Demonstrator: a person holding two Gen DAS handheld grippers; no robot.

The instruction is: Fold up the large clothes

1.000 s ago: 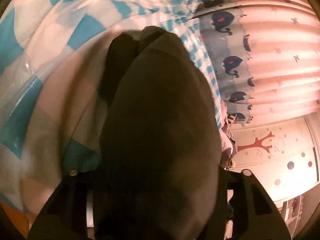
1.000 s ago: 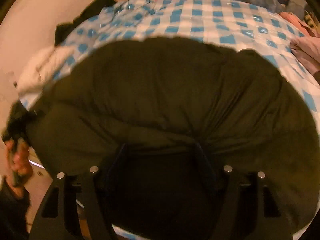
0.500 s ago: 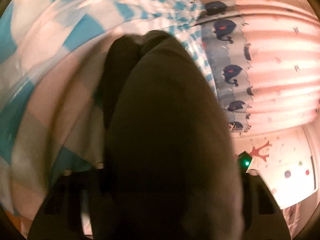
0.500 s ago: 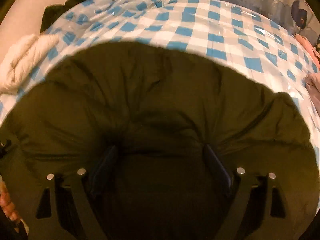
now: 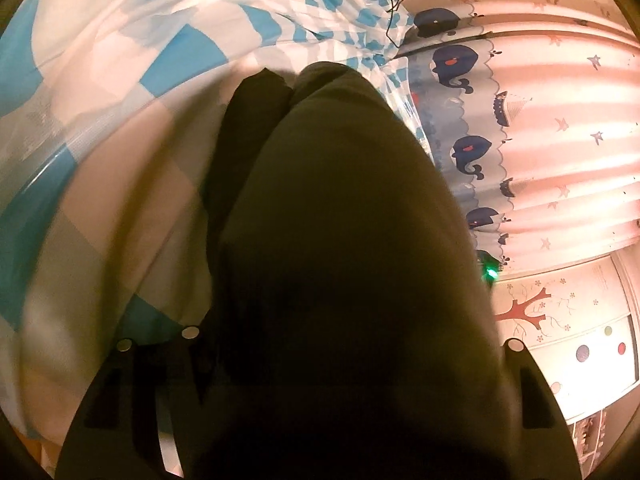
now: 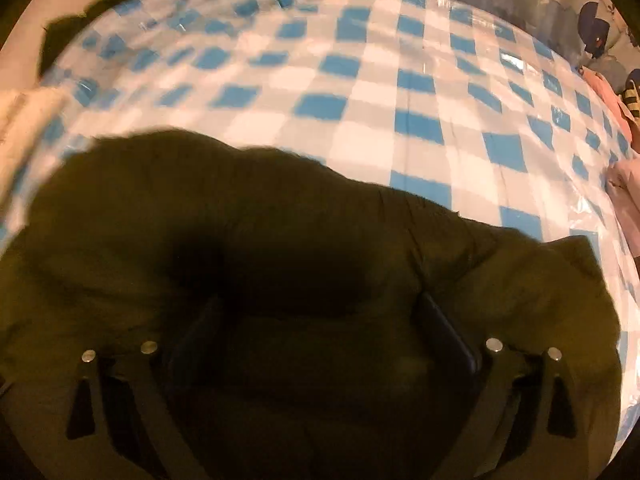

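Filling the left wrist view, the dark green jacket (image 5: 344, 240) drapes over the left gripper (image 5: 320, 360) and hides its fingertips, so their spread cannot be told. Behind it lie the blue checked cloth (image 5: 100, 100) and a whale-print curtain (image 5: 540, 120).

From the right wrist, the right gripper (image 6: 320, 320) has its fingers (image 6: 444, 332) spread apart, pressed into the jacket (image 6: 280, 220), which lies bunched on the checked cloth (image 6: 380, 80). No containers show.
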